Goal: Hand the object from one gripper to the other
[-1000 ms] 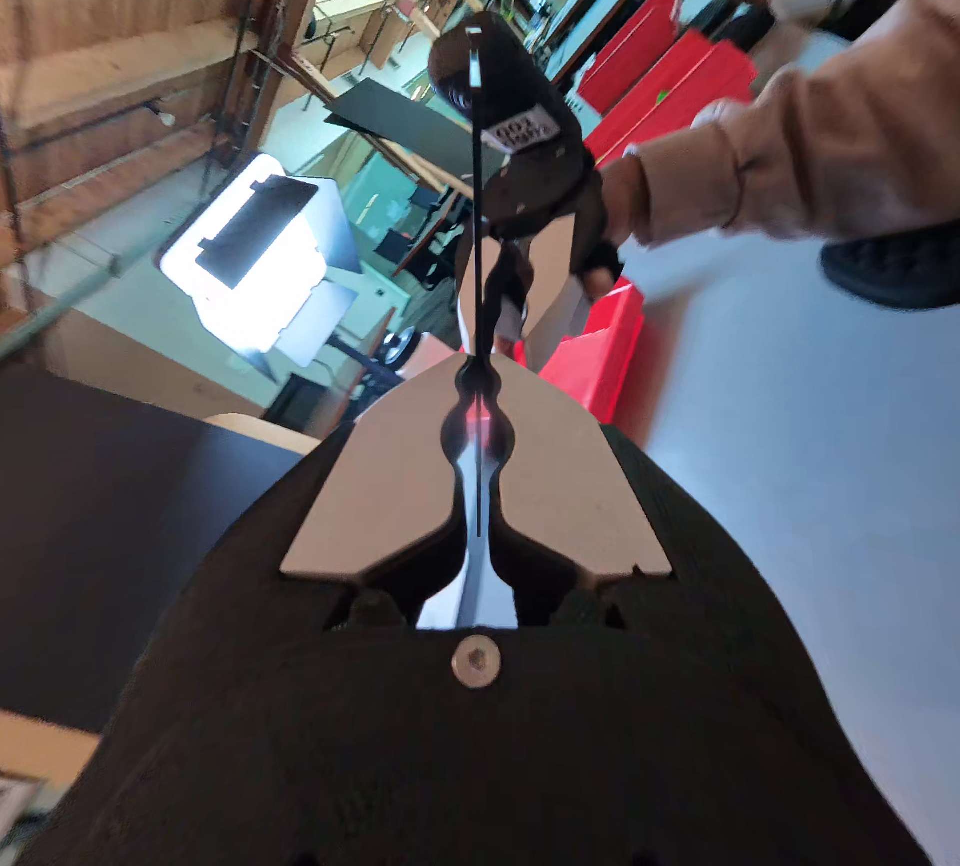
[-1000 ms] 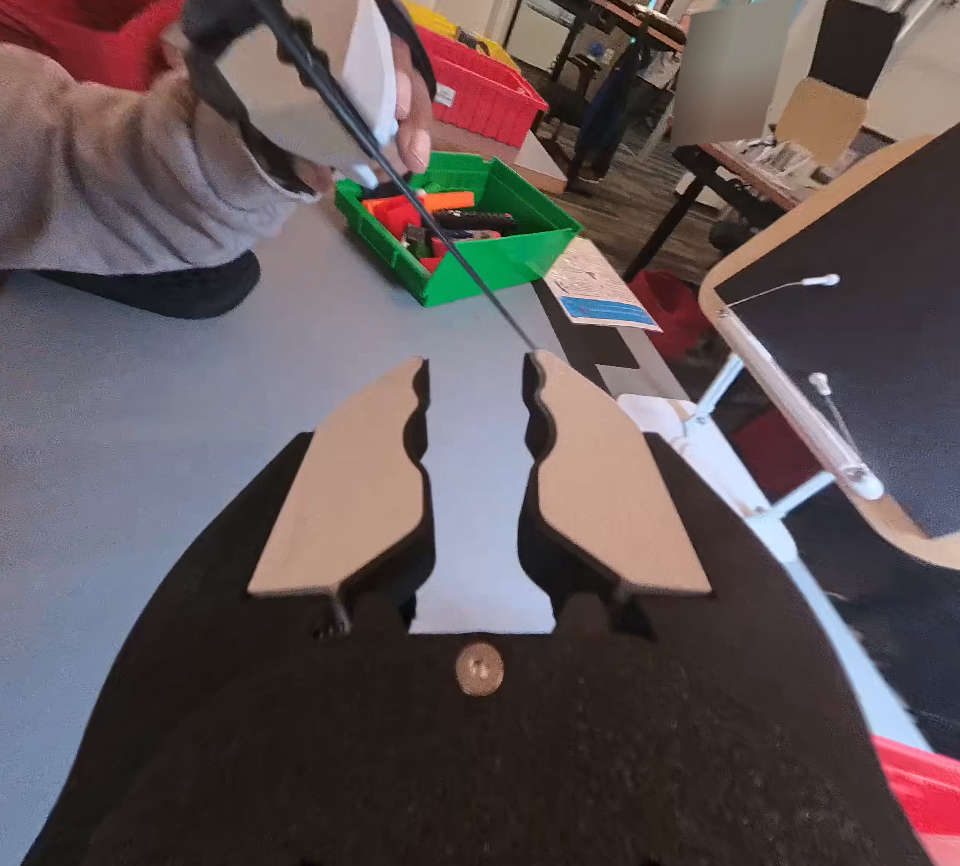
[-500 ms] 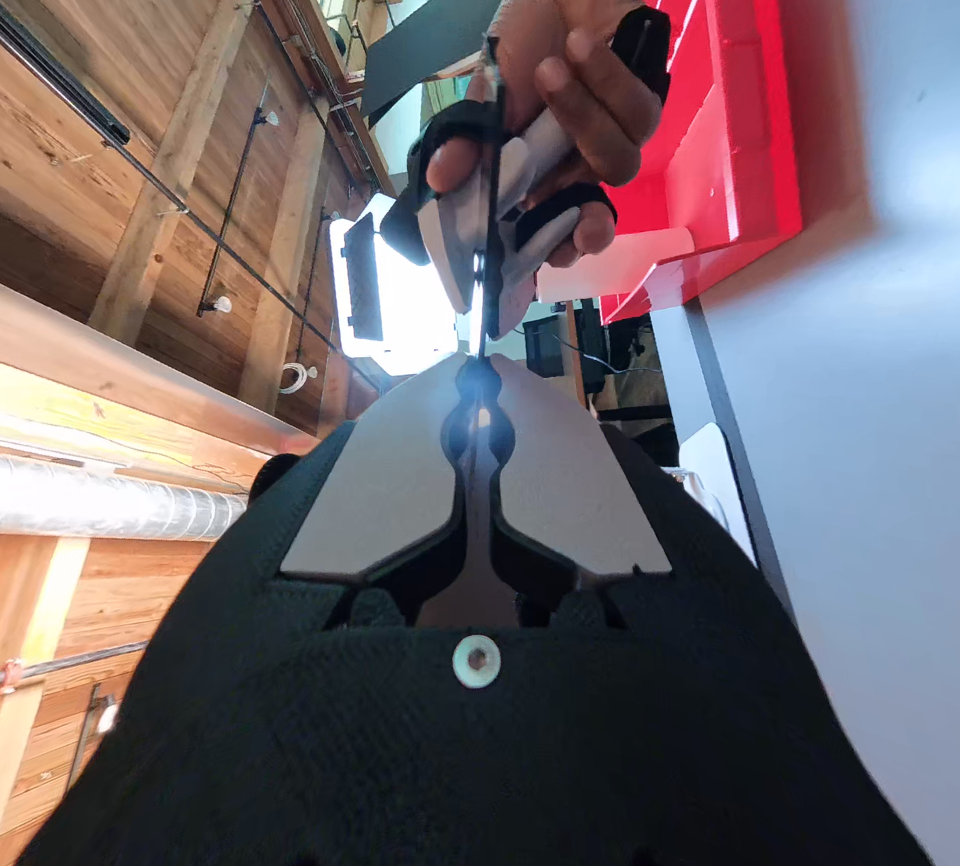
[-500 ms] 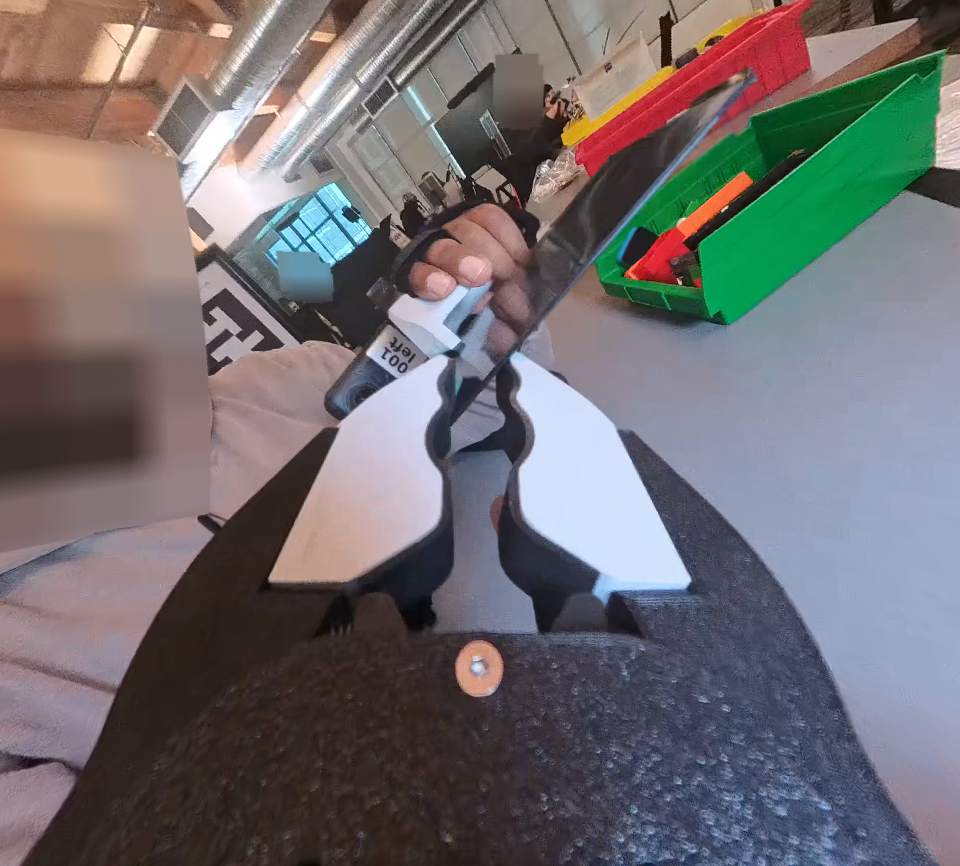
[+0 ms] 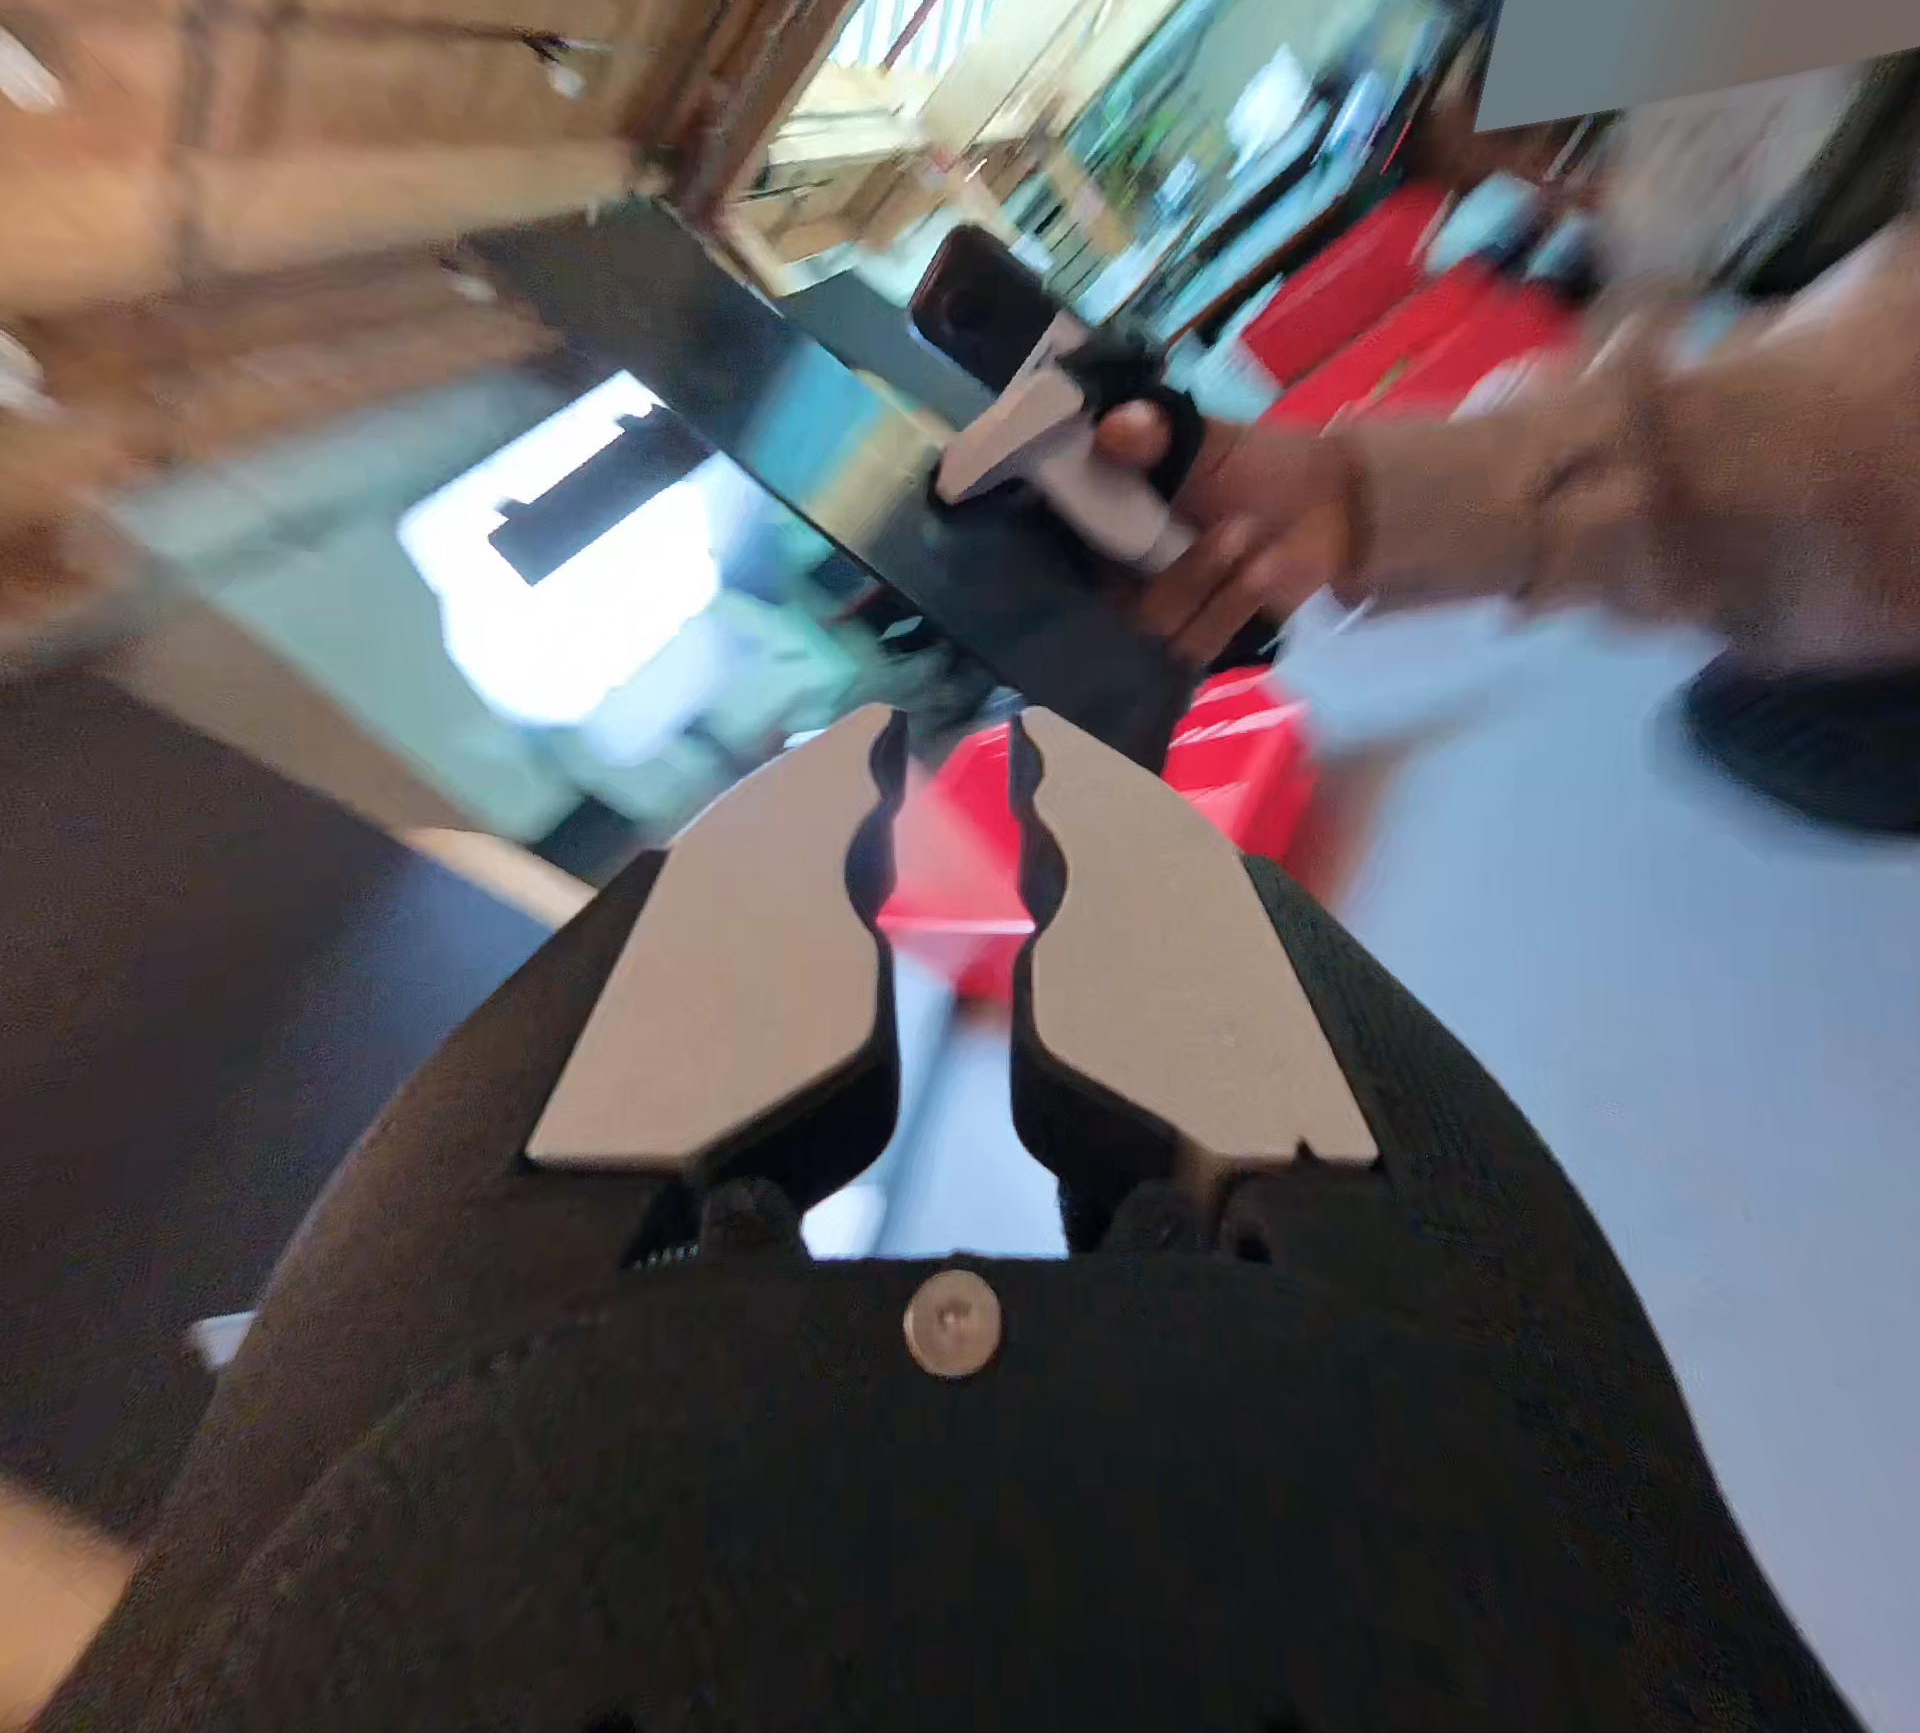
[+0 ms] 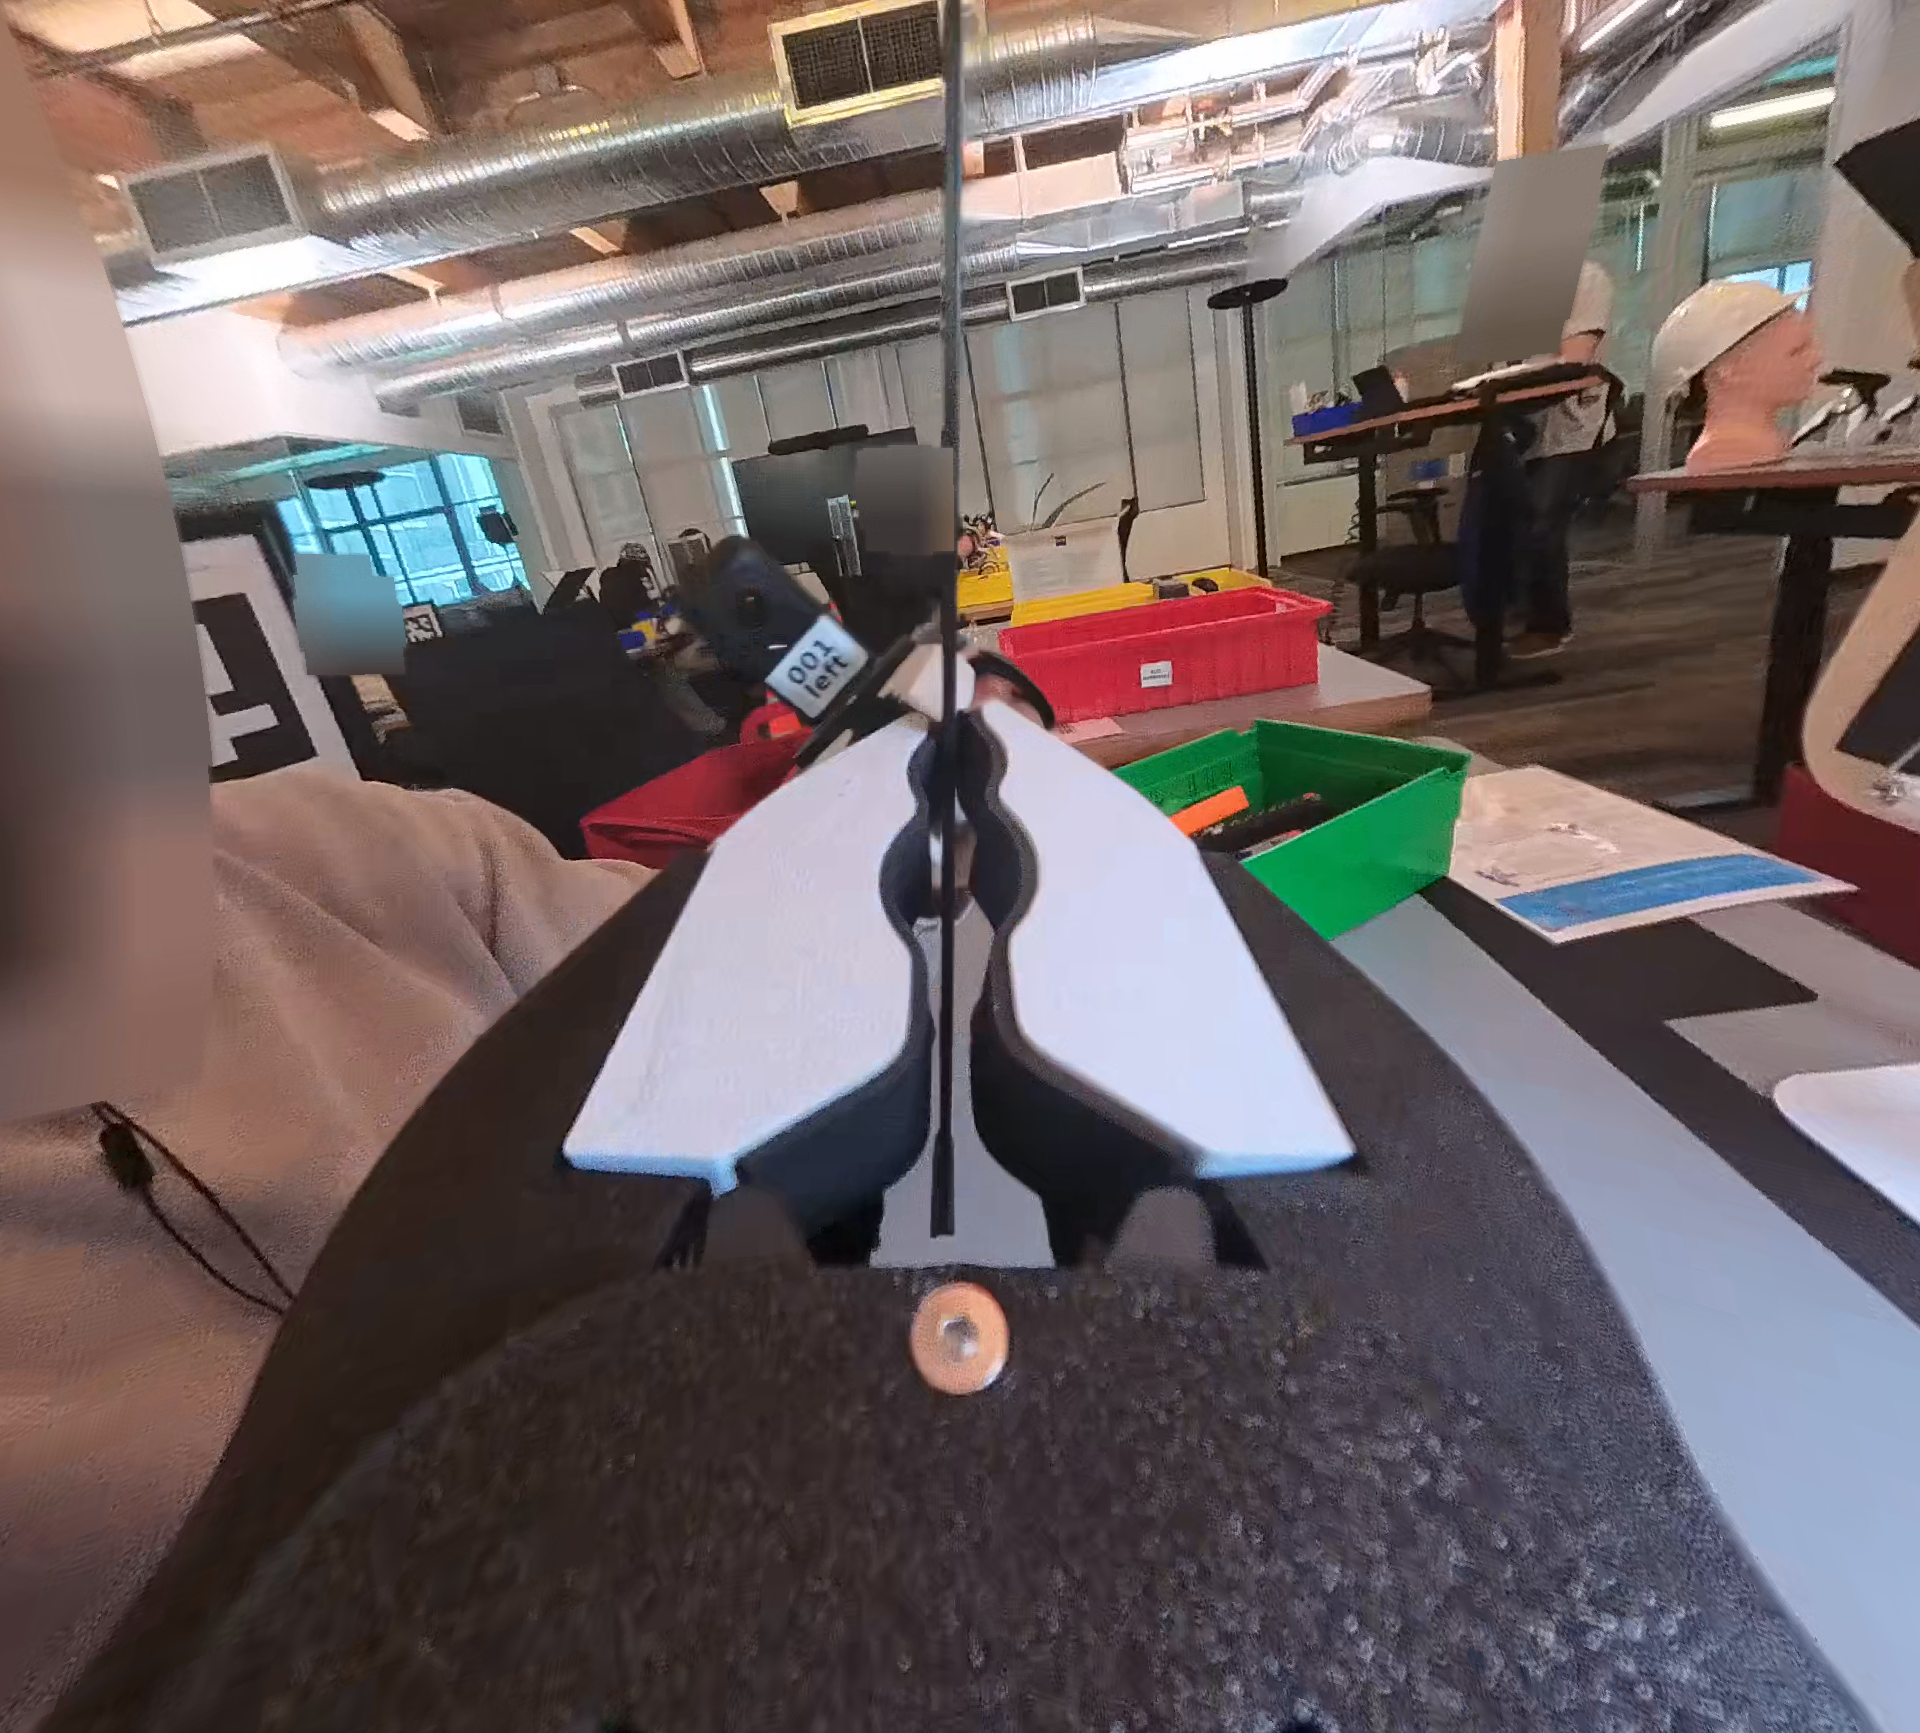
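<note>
The object is a thin, glossy black sheet. In the right wrist view I see the sheet (image 6: pixel 950 229) edge-on, running straight up between the fingers. My right gripper (image 6: pixel 951 727) is shut on it. The left gripper's body (image 6: pixel 758 613) shows just behind the right fingertips. In the left wrist view my left gripper (image 5: pixel 956 727) is open and empty. The sheet (image 5: pixel 831 457) hangs just beyond its tips, tilted, held by the right gripper (image 5: pixel 1018 457) in a person's hand (image 5: pixel 1247 530). This view is motion-blurred.
A grey table (image 6: pixel 1662 1268) lies below. On it stand a green bin (image 6: pixel 1351 810) with small tools, red bins (image 6: pixel 1164 655) and a printed paper (image 6: pixel 1621 862). A red bin (image 5: pixel 1236 769) sits past the left fingertips. A sleeved arm (image 5: pixel 1714 457) crosses at right. Tip to tip, the grippers are about 9 centimetres apart.
My left gripper has opened, let go of the sheet and drawn back. My right gripper has shut on the sheet and now holds it alone.
</note>
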A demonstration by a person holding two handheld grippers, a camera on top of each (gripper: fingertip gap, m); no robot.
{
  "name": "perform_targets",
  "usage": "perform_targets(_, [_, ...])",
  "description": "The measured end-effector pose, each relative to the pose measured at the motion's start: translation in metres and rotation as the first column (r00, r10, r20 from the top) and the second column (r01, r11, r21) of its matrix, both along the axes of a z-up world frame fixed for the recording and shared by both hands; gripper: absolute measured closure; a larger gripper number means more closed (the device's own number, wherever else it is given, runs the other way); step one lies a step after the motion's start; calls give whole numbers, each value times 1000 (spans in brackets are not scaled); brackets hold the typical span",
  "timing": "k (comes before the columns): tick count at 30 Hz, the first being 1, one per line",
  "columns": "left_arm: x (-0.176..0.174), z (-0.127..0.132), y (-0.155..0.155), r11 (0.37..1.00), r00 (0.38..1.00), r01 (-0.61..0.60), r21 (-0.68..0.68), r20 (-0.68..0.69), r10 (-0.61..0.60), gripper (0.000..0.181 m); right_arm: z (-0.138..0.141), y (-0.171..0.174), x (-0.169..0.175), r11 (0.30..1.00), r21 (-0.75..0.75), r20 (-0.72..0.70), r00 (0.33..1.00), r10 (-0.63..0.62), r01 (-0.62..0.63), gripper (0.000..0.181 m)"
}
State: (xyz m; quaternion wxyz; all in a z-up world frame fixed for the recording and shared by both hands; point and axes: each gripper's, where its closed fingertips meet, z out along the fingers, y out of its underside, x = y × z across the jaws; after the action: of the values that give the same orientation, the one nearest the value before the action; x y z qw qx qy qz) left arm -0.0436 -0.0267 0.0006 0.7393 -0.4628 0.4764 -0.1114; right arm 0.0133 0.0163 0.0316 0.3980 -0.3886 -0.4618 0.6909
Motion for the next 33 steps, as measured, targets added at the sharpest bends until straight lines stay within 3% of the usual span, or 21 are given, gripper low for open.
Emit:
perform_targets(1, [6, 0, -4, 981, 988, 129, -146, 106, -115, 158, 3, -3, 1, 1000, 15, -19, 1000, 1, 0, 180])
perform_targets(3, [16, -5, -5, 877, 936, 318, -360, 268, -230, 148, 3, -10, -3, 999, 40, -21, 1000, 9, -9, 180])
perform_targets(5, [26, -18, -3, 825, 921, 366, -431, 293, -256, 146, -3, -18, -11, 995, 103, -9, 1000, -4, 5, 180])
perform_targets(7, [29, -25, 4, 877, 947, 293, -380, 243, -211, 177, -6, -25, -17, 988, 151, -16, 1000, -9, 11, 179])
perform_targets(9, [25, -25, 8, 925, 971, 215, -315, 175, -166, 178, -3, -28, -18, 981, 189, -38, 999, -33, 40, 177])
perform_targets(10, [20, -21, 9, 940, 975, 189, -284, 168, -145, 178, -1, -23, -20, 971, 213, -53, 993, -101, 110, 174])
perform_targets(12, [6, -10, 12, 972, 983, 125, -197, 155, -95, 179, 3, -15, -19, 942, 254, -80, 975, -207, 221, 155])
perform_targets(14, [-7, 3, 8, 988, 984, 94, -120, 162, -74, 179, 4, -16, -13, 944, 259, -79, 978, -191, 205, 148])
perform_targets(16, [-18, 18, 1, 988, 972, 124, -95, 212, -102, 179, -4, -13, -12, 930, 308, -51, 979, -195, 201, 142])
perform_targets(19, [-25, 31, -13, 979, 956, 195, -66, 237, -175, 179, -28, -5, -24, 851, 455, -18, 958, -285, 262, 137])
perform_targets(21, [-24, 32, -19, 970, 950, 232, -66, 229, -212, 179, -39, -14, -34, 859, 467, 11, 970, -244, 211, 132])
perform_targets(23, [-20, 28, -22, 965, 947, 255, -65, 216, -236, 179, -40, -26, -43, 861, 468, -21, 977, -213, 198, 139])
perform_targets(25, [-13, 19, -20, 960, 952, 263, -98, 185, -242, 179, -39, -34, -49, 839, 495, -66, 973, -222, 225, 166])
perform_targets(29, [-18, 15, -2, 945, 949, 240, -222, 259, -180, 173, -45, -26, -53, 684, 650, -101, 931, -352, 329, 179])
perform_targets(33, [-32, 22, 5, 883, 903, 317, -347, 395, -169, 165, -44, -9, -45, 447, 774, -241, 862, -446, 448, 180])
